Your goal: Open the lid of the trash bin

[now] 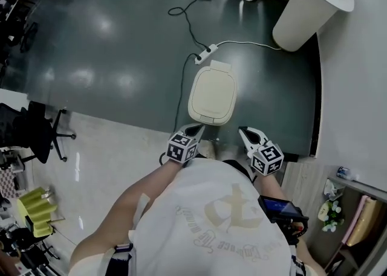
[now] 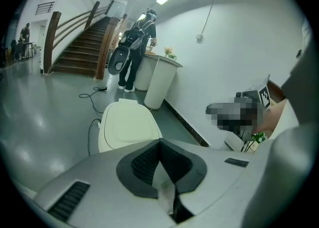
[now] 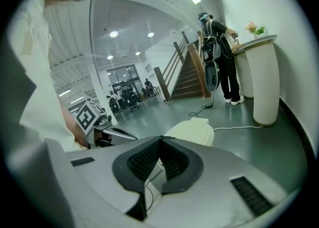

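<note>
A cream trash bin stands on the dark floor right in front of me, its rounded lid down flat. The bin also shows in the left gripper view and, partly behind the jaws, in the right gripper view. My left gripper hangs just short of the bin's near edge on the left, its jaws closed tip to tip with nothing between them. My right gripper is level with it on the right, also shut and empty. Neither touches the bin.
A power strip with trailing cables lies on the floor behind the bin. A white pedestal counter stands at the back right against the wall, with a person at it. A black office chair is at the left.
</note>
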Motion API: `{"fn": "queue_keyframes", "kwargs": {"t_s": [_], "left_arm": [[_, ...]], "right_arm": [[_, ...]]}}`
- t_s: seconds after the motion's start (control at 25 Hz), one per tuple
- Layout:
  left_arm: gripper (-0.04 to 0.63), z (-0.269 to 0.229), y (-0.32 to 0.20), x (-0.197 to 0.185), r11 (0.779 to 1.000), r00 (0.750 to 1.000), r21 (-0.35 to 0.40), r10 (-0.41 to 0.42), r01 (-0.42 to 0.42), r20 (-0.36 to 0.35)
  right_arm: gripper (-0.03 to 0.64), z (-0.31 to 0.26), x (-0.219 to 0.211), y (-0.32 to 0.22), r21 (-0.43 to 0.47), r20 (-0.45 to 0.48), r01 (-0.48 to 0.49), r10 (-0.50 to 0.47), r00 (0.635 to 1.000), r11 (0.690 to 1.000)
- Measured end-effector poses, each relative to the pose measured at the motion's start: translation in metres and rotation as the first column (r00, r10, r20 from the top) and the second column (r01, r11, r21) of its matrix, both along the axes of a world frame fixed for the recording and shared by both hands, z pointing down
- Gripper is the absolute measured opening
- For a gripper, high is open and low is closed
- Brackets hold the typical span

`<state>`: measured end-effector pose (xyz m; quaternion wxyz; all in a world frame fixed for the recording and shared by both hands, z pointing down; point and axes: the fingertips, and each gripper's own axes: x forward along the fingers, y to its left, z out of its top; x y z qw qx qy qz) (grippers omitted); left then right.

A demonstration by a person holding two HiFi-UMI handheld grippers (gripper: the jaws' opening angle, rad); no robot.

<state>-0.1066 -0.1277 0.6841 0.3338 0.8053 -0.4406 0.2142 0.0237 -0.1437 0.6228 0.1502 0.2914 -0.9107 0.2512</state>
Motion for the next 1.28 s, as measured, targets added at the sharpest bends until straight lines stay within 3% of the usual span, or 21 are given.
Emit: {"fn": "queue_keyframes", "kwargs": {"t_s": [0.4,0.84,1.28], "left_arm": [[0.014,0.028,-0.028,-0.004,0.998,0.993,-0.022,0.063,-0.061,0.100],[0.014,0.088,-0.031,0.007,0.973,0.963,-0.153,0.200,-0.173,0.183],[0.014,0.122,-0.034,0.009,0.953,0.933,-0.218,0.262,-0.209,0.248]], "right_arm": [[0.005,0.014,-0.016,-0.017,-0.026,-0.021,0.013,-0.013,1.000,1.000],[0.005,0.030,-0.014,-0.019,-0.069,-0.037,0.004,-0.006,0.999,0.998],[0.005,0.041,0.001,-0.014,-0.097,-0.059,-0.052,0.046,0.997,0.994]]}}
